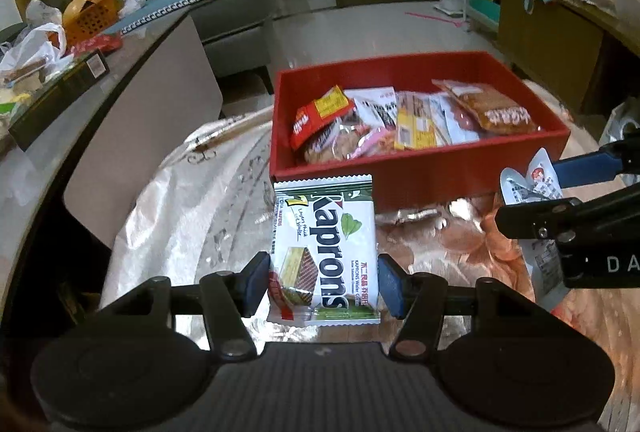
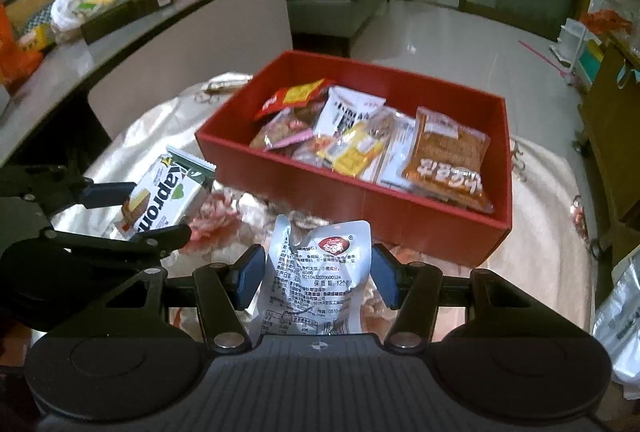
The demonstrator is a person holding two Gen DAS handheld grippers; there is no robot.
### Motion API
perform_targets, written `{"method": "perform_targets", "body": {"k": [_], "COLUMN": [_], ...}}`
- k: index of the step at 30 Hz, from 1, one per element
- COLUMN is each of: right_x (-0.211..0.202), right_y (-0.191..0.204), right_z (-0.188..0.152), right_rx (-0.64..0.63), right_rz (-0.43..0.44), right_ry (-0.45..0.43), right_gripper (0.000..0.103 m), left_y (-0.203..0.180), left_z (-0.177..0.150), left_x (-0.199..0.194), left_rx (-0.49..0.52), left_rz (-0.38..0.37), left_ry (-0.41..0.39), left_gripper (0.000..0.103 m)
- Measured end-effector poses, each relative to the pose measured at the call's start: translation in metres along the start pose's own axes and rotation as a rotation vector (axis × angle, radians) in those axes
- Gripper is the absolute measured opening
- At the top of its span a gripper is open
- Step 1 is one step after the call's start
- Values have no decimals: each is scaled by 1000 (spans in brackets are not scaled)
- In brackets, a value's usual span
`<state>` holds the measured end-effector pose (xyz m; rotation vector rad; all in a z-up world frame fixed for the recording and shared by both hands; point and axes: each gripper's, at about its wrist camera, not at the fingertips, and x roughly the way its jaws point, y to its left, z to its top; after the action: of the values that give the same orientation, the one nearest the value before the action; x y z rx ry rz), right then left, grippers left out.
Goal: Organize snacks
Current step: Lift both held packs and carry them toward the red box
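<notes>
A Kaprons wafer pack [image 1: 326, 252] is clamped between the blue pads of the left tongs [image 1: 323, 282] and held above the cloth-covered counter [image 1: 192, 216], just in front of the red box [image 1: 420, 172]. A silver pouch [image 2: 316, 280] is gripped by the right tongs [image 2: 316, 282] beside it. Several snack packets [image 2: 372, 144] are piled inside the box.
</notes>
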<state>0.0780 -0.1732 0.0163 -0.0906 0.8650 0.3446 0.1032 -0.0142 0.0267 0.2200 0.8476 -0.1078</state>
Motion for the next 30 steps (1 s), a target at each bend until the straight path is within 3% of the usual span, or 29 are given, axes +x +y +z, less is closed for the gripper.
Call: {"method": "perform_targets", "body": {"k": [30], "right_x": [-20], "right_y": [-7], "right_z": [18], "right_rx": [19], "right_rz": [4], "right_ry": [-82], "right_gripper": [65], "left_y": [-10], "left_z": [32], "left_x": [-16], "left_rx": [-15], "left_rz": [15], "left_ry": [-115], "left_gripper": [51]}}
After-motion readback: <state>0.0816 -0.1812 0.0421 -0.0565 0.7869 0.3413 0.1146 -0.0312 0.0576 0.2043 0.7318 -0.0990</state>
